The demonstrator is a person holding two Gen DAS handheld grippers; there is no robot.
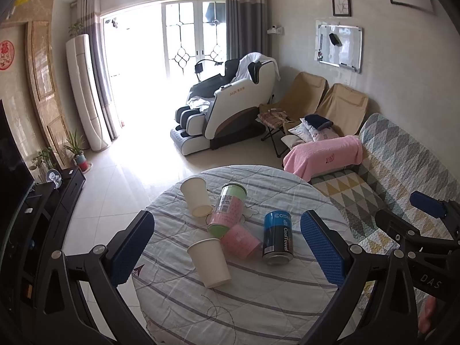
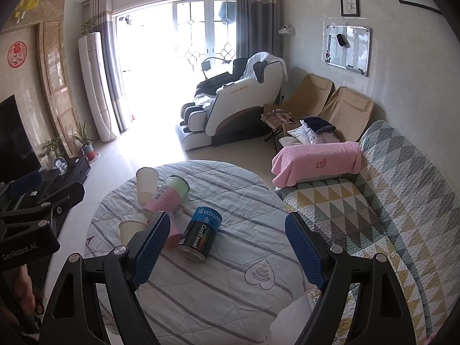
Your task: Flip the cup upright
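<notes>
Several cups lie on their sides on a round table (image 1: pixel 258 310) with a striped cloth. A near white paper cup (image 1: pixel 210 261), a far white paper cup (image 1: pixel 197 197), a pink and green cup (image 1: pixel 227 210), a small pink cup (image 1: pixel 241 241) and a blue and black CoolTowel can (image 1: pixel 277 237). My left gripper (image 1: pixel 227 251) is open and empty above the cluster. My right gripper (image 2: pixel 227 251) is open and empty, above the table right of the can (image 2: pixel 201 234); its left finger hides part of the pink cup.
A quilted sofa (image 2: pixel 373 215) with a pink towel (image 2: pixel 316 161) stands right of the table (image 2: pixel 201 302). A massage chair (image 1: pixel 227 109) and folding chairs stand behind. A dark TV stand (image 1: pixel 43 207) is on the left. The other gripper (image 1: pixel 425 230) shows at the right edge.
</notes>
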